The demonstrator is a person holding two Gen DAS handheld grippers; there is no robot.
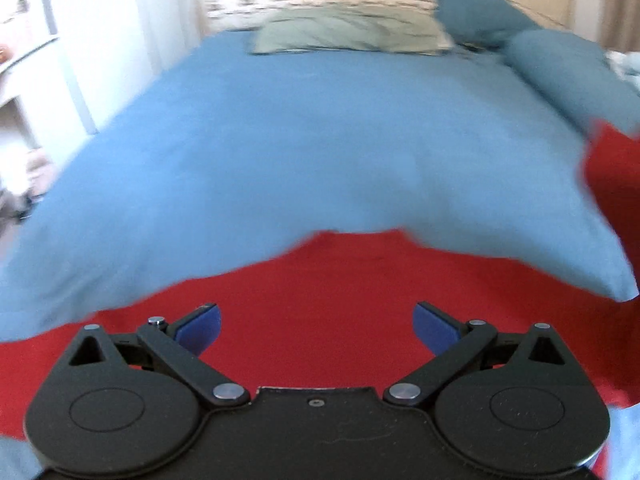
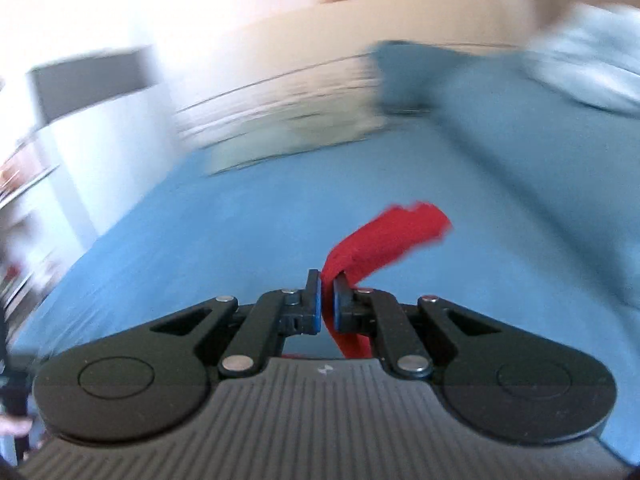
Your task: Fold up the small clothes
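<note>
Two tongs: left (image 1: pixel 316 326) spread wide over red garment (image 1: pixel 320 292); right (image 2: pixel 327 304) pinches it, strip pointing up-right.

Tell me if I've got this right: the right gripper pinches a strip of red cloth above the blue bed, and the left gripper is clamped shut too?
Not quite. In the left wrist view the left gripper is open over the red cloth. The right gripper does pinch it above the blue bed.

Home bedroom: bed (image 1: pixel 280 140), pillows (image 1: pixel 348 32)
</note>
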